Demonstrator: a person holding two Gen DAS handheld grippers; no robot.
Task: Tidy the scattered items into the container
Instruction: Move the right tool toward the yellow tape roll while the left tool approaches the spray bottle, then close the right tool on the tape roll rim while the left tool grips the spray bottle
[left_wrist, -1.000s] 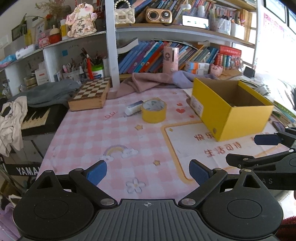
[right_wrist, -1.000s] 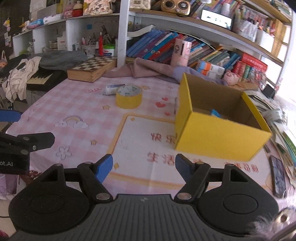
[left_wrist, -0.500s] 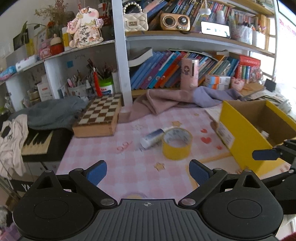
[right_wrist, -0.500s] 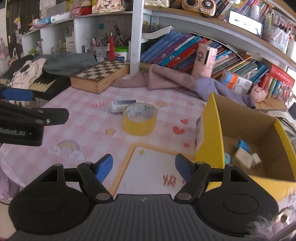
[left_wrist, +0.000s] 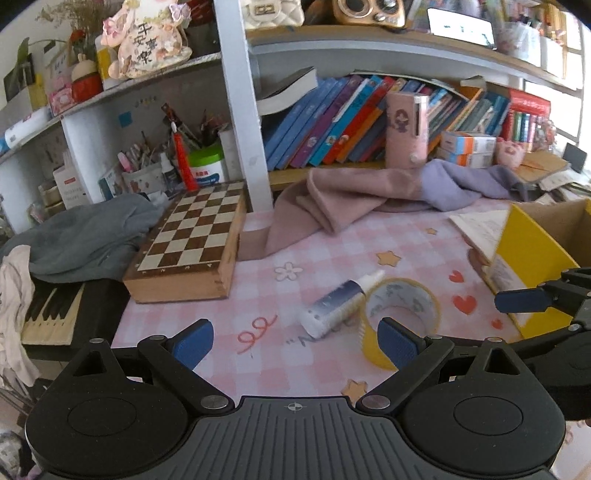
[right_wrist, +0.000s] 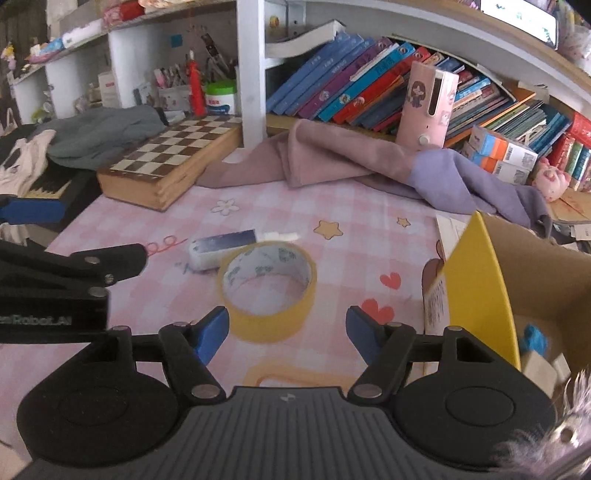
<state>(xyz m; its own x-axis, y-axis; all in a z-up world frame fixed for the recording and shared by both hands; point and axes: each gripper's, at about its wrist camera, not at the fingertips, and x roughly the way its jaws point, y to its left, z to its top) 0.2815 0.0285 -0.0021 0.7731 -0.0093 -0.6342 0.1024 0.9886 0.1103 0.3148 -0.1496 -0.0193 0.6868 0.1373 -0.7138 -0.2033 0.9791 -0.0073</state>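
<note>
Now, from the left wrist, the left gripper (left_wrist: 294, 341) stands spread and empty above one white tube (left_wrist: 334, 307), which touches one yellow tape roll (left_wrist: 400, 325) beside the yellow box (left_wrist: 532, 258).

From the right wrist, the right gripper (right_wrist: 287, 334) is closing, nothing pinched, just short of the roll; that looks light and stiff, best gripped across its wall.

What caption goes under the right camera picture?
Right gripper, jaws closing and nothing between them, lined up on the yellow tape roll beside the yellow box.
</note>
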